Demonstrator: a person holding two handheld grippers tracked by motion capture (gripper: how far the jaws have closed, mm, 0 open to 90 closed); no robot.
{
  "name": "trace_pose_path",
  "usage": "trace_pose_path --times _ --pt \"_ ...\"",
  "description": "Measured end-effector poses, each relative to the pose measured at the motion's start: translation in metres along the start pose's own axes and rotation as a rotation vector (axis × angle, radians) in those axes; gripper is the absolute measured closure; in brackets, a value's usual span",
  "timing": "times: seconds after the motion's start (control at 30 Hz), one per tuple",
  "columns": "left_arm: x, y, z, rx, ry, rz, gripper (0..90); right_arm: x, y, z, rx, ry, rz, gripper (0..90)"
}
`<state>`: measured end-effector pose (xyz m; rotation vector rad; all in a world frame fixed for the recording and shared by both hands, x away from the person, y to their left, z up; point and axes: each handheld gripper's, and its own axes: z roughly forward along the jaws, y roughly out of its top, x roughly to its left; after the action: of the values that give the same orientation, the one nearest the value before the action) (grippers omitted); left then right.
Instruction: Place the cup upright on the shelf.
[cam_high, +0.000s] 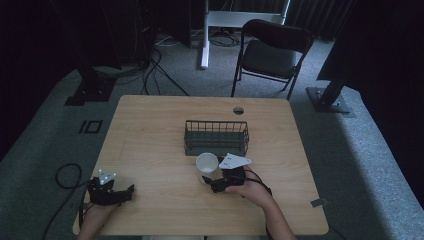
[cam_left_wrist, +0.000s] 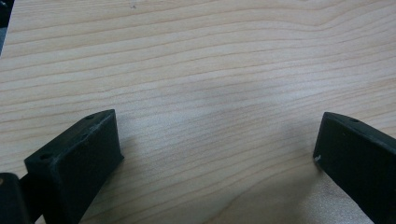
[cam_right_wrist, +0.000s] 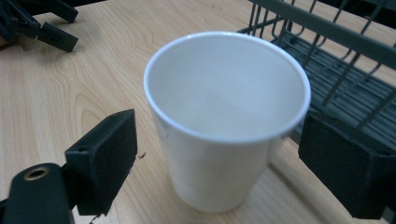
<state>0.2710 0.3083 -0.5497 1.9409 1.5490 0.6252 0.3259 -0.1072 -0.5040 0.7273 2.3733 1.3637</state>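
Fingers (cam_right_wrist: 102, 158) of the right gripper (cam_right_wrist: 219, 158) stand apart, one on each side of a white paper cup (cam_right_wrist: 226, 116). Neither finger clearly touches the cup wall; a narrow gap shows on the left side, and on the right side contact cannot be determined. The cup stands upright on the counter (cam_right_wrist: 70, 93), mouth open, interior empty.

In the high view, the right gripper (cam_high: 216, 186) lies just in front of the cup (cam_high: 207, 165), with its grey three-cornered plate (cam_high: 234, 161) on top and the person's right hand (cam_high: 252, 192) holding it from behind. The cup sits near the counter's centre, just in front of a dark wire basket (cam_high: 216, 137) and close to its front wall. In the right gripper view, the basket (cam_right_wrist: 336, 60) appears directly behind and to the right of the cup.

Fingers (cam_left_wrist: 79, 158) of the left gripper (cam_left_wrist: 219, 158) are also spread wide, with bare wood grain of the counter (cam_left_wrist: 210, 70) between them and nothing held. In the high view, the left gripper (cam_high: 127, 192) rests low at the counter's front left corner, held by the left hand (cam_high: 97, 212), well apart from the cup.

Beyond the counter (cam_high: 150, 130), a black folding chair (cam_high: 272, 50) stands on the grey carpet (cam_high: 360, 150), and cables (cam_high: 155, 75) run across the floor.
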Motion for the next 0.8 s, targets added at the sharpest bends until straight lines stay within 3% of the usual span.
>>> trace_pose_path --times 0.47,0.8 --pt "0.0 0.0 0.0 0.0 0.0 0.0 0.9 0.0 0.007 0.01 -0.013 -0.001 -0.003 13.7" --pt "0.0 0.0 0.0 0.0 0.0 0.0 0.9 0.0 0.007 0.013 -0.004 -0.018 -0.007 20.1"
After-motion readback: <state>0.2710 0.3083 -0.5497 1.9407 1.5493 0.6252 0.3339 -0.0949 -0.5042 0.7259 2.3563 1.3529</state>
